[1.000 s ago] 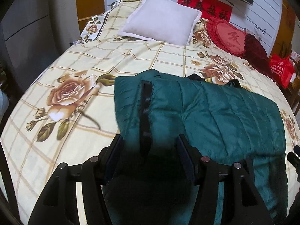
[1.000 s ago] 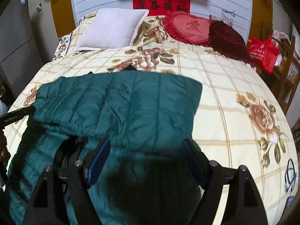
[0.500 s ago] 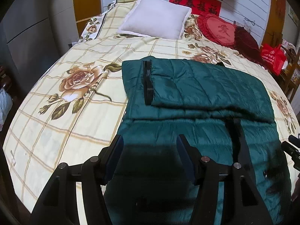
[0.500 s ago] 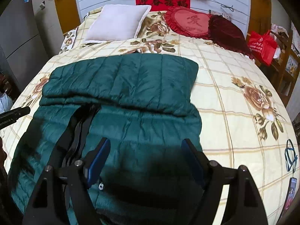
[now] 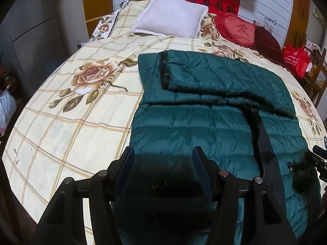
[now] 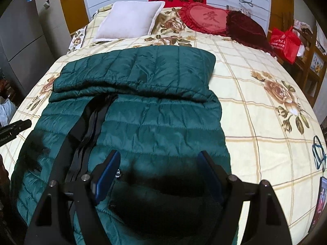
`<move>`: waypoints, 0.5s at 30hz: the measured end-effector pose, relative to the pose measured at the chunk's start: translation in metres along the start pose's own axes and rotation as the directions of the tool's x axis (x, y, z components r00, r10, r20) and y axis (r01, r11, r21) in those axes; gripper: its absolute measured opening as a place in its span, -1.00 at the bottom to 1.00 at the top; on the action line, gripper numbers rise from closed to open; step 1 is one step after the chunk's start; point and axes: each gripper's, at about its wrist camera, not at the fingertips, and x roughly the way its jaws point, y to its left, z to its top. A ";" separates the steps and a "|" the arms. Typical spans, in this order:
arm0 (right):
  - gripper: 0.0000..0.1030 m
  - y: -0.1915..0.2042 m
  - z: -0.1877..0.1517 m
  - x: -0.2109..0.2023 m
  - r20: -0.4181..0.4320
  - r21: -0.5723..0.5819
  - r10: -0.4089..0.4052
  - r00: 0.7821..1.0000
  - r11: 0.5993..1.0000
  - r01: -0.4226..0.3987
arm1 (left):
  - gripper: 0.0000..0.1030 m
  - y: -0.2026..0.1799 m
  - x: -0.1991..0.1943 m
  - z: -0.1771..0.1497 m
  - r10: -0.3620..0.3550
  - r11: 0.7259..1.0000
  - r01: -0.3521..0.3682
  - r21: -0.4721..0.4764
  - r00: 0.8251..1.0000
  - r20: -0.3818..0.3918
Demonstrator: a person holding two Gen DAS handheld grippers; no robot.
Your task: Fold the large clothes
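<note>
**Near hem lies just ahead of both open claws**

One bed (image 5: 61,126) carries one green quilted coat (image 6: 155,122), its top folded down, long axis running away from both claws. Left claw (image 5: 162,169) and right claw (image 6: 158,173) hover over its near end, jaws apart, empty. Two pillows: white pillow (image 6: 130,20), red cushion (image 6: 206,18).
</note>
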 end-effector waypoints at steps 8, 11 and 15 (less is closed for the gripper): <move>0.58 0.009 -0.009 -0.001 -0.013 -0.005 0.011 1.000 1.000 -0.011 | -0.20 0.000 0.001 -0.015 -0.012 1.000 0.012 -0.013 1.000 -0.023; 0.58 0.012 -0.012 0.000 -0.018 -0.008 0.012 1.000 1.000 -0.013 | -0.20 0.001 0.001 -0.018 -0.011 1.000 0.011 -0.013 1.000 -0.026; 0.58 0.014 -0.016 0.000 -0.026 -0.013 0.011 1.000 1.000 -0.012 | -0.20 0.001 0.000 -0.023 -0.003 1.000 0.003 -0.006 1.000 -0.026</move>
